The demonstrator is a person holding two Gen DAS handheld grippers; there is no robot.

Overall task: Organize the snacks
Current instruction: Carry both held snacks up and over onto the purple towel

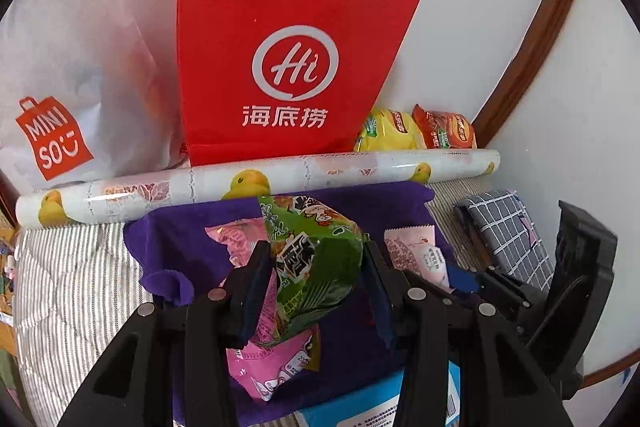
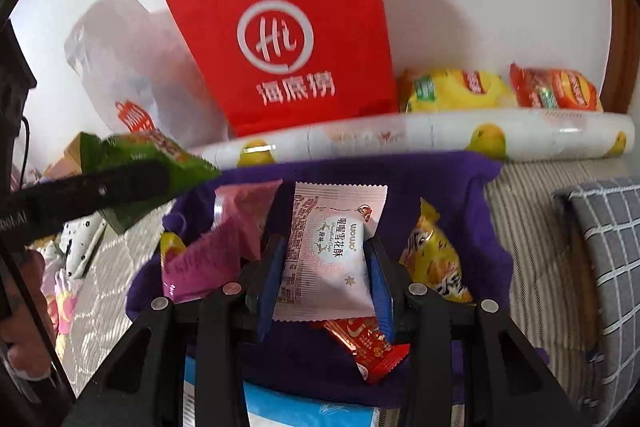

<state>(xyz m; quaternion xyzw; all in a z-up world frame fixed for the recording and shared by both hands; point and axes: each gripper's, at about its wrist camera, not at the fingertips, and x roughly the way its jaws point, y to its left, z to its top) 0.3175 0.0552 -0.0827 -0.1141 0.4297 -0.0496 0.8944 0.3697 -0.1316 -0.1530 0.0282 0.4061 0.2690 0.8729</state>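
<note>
Left gripper (image 1: 316,279): black plastic frame with triangular cut-outs, round silver pivot screws along the linkage arms, dark blue pads on the inner finger faces. Right gripper (image 2: 326,273): same build, black frame, silver screws, brighter blue pads. In the right wrist view, the left unit's black body bears faint white lettering, with a thin black cable (image 2: 25,147) alongside.

A red paper bag (image 1: 280,67) carries a white circular logo. The white plastic bag (image 1: 60,75) bears an orange-red print. A white roll (image 1: 256,183) is patterned with yellow fruit. The cloth (image 1: 192,227) is purple, the bedsheet (image 1: 68,267) grey-and-white striped, the cushion (image 2: 608,247) grey with white checks.
</note>
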